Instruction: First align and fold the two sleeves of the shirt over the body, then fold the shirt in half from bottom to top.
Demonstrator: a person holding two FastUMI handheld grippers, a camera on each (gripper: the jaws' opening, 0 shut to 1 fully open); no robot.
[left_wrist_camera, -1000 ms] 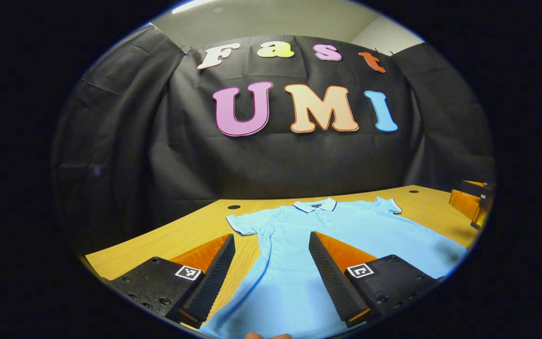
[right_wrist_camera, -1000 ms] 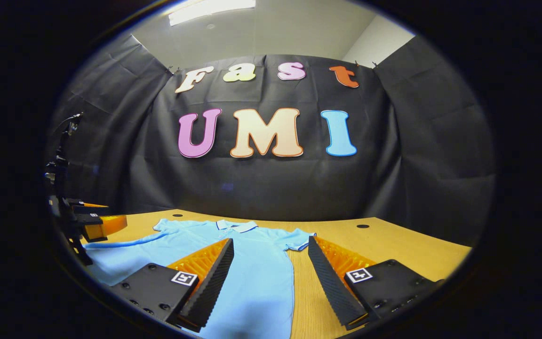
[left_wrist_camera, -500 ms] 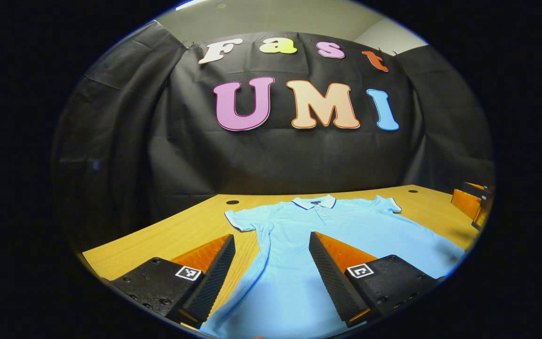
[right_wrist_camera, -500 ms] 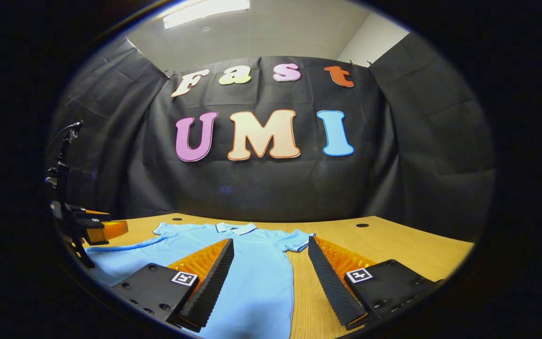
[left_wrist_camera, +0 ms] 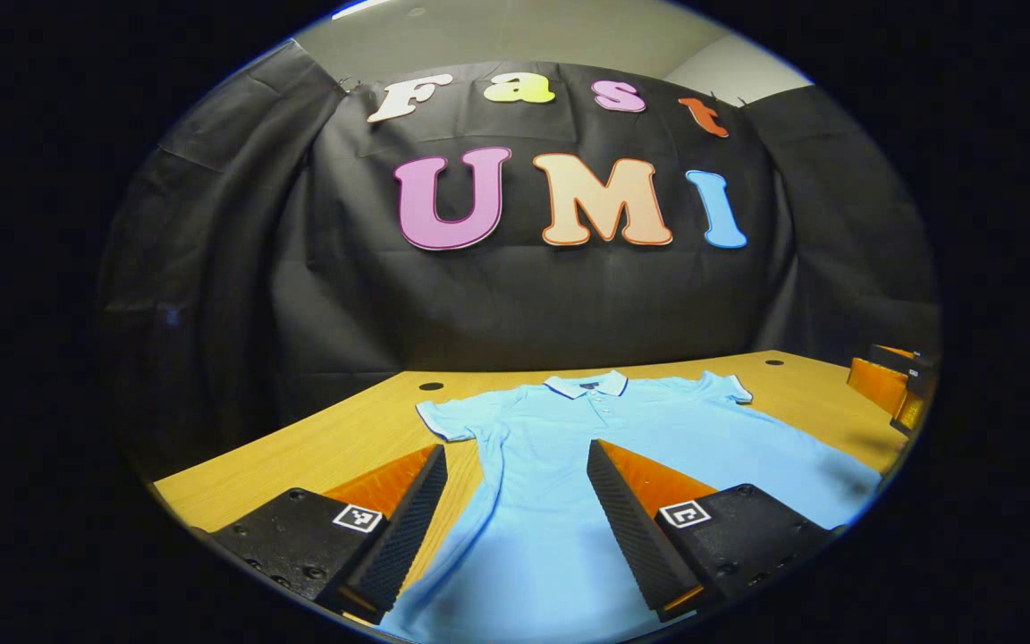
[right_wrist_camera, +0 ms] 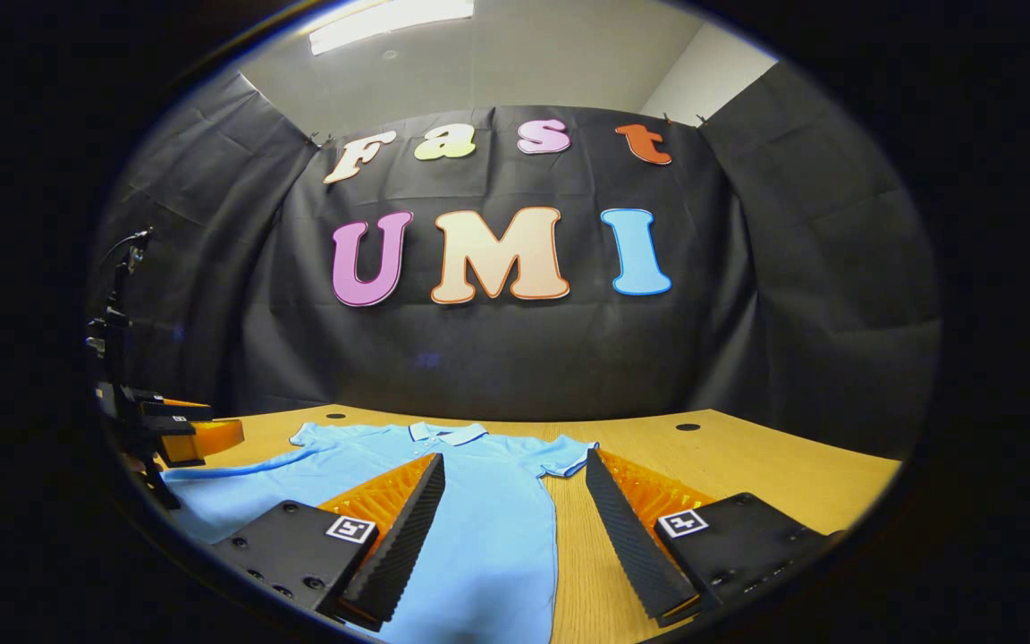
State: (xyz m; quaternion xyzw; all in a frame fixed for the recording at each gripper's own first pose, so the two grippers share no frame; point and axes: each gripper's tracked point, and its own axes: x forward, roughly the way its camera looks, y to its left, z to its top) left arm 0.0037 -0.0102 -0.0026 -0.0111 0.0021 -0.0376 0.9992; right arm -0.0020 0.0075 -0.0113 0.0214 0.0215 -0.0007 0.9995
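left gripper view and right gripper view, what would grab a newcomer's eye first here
The light blue polo shirt lies flat and unfolded on the wooden table, collar toward the black cloth wall. Nearest the camera, the left gripper and right gripper hang open over its lower sides, holding nothing.

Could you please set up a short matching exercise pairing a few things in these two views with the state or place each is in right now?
Things:
1. shirt
2. left gripper
3. collar
4. table

States or places:
A. open, holding nothing
B. at the shirt's far end, toward the booth wall
C. spread flat, sleeves not yet folded
D. wooden surface with small dark round holes near its far edge

Pairs: 1-C, 2-A, 3-B, 4-D
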